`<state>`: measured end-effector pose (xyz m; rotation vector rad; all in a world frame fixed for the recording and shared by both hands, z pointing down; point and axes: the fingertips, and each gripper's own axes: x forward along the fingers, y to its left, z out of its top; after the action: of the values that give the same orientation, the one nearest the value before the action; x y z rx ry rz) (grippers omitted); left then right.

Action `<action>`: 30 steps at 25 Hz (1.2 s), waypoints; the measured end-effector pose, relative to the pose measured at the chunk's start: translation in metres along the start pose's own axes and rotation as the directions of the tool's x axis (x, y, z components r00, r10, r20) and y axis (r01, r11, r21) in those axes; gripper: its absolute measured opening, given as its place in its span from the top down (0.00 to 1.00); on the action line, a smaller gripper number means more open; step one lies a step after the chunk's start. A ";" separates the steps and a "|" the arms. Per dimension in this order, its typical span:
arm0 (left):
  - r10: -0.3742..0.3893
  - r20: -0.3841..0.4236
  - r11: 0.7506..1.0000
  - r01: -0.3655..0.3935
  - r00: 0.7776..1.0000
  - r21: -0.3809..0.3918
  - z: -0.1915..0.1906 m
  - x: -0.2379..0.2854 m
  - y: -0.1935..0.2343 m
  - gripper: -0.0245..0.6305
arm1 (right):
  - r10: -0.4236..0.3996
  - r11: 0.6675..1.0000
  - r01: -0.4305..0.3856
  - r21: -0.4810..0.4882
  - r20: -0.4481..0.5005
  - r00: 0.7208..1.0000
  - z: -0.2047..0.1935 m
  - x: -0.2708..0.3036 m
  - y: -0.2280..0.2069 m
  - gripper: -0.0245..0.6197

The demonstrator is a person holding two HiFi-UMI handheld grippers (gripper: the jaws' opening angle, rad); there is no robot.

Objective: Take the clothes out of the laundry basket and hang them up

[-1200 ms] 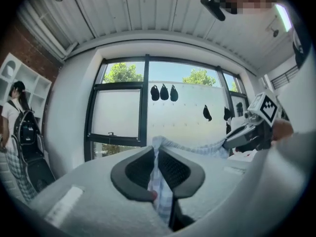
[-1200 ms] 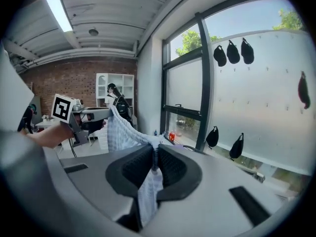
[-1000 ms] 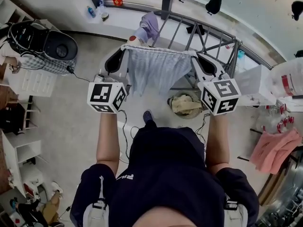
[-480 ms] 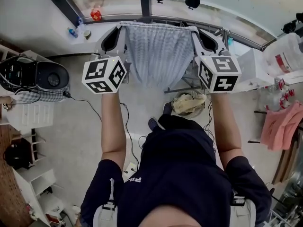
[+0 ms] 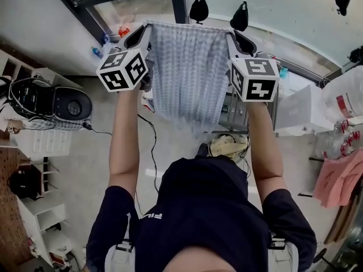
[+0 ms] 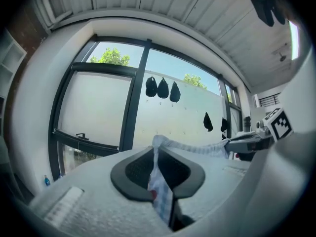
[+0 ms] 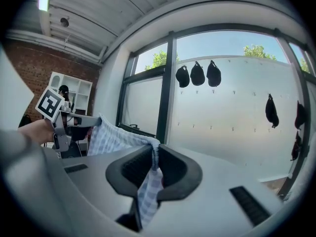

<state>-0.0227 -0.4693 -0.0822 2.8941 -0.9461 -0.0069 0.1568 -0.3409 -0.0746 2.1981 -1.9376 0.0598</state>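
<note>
A pale blue checked cloth hangs spread between my two grippers, held high in front of the window. My left gripper is shut on its left top corner, and the fabric runs down between the jaws in the left gripper view. My right gripper is shut on the right top corner, where the cloth is pinched between its jaws. The top edge of the cloth is stretched taut from one gripper to the other. A laundry basket with light clothes stands on the floor beyond the person's feet.
A metal drying rack stands behind the cloth. Dark items hang on a line by the window. A black appliance and white shelves are at the left. Pink cloth lies at the right.
Both grippers have risen with the cloth, from rack height up to the level of the window. The cloth stays stretched between them.
</note>
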 end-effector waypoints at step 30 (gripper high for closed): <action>-0.231 -0.381 0.966 0.163 0.895 -0.203 -0.197 0.306 0.118 0.90 | -0.192 0.979 0.200 -0.025 -0.424 0.885 -0.149 0.280 -0.112 0.89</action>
<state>0.1614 -0.7263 0.1329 2.6675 -0.5465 0.4557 0.3208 -0.5744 0.1032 2.1541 -1.4781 0.4857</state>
